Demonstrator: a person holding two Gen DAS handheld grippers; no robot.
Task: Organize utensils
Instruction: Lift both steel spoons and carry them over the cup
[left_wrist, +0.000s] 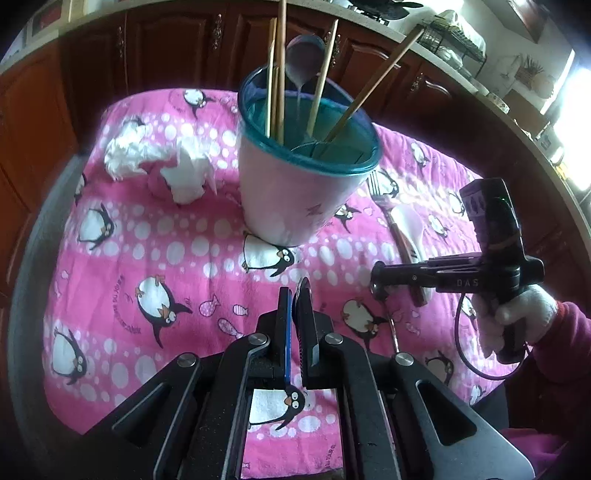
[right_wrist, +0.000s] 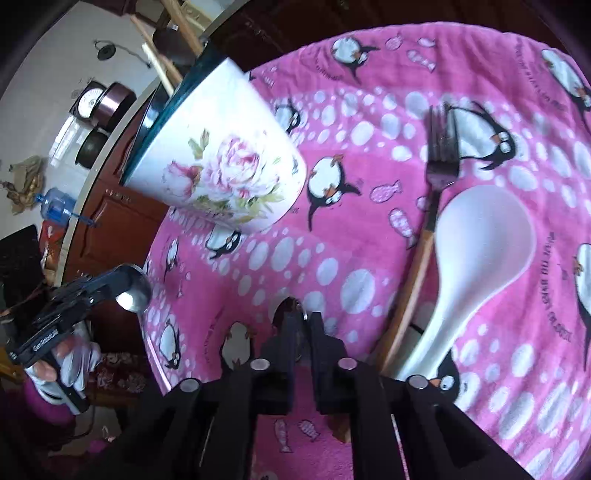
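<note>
A white flowered cup (left_wrist: 295, 192) with a teal rim stands on the pink penguin cloth (left_wrist: 147, 258); it also shows in the right wrist view (right_wrist: 221, 162). It holds several chopsticks (left_wrist: 280, 66) and a spoon (left_wrist: 304, 55). My left gripper (left_wrist: 297, 295) is shut on a metal spoon (right_wrist: 133, 291), held off the table's left edge in the right wrist view. My right gripper (right_wrist: 299, 317) is shut on another metal spoon (left_wrist: 391, 328), low over the cloth. A fork (right_wrist: 439, 158) with a wooden handle and a white plastic spoon (right_wrist: 484, 236) lie right of the cup.
Crumpled white tissue (left_wrist: 155, 158) lies on the cloth left of the cup. Dark wooden cabinets (left_wrist: 166, 40) and a counter run behind the table. A dish rack (left_wrist: 454, 40) stands on the counter at the right.
</note>
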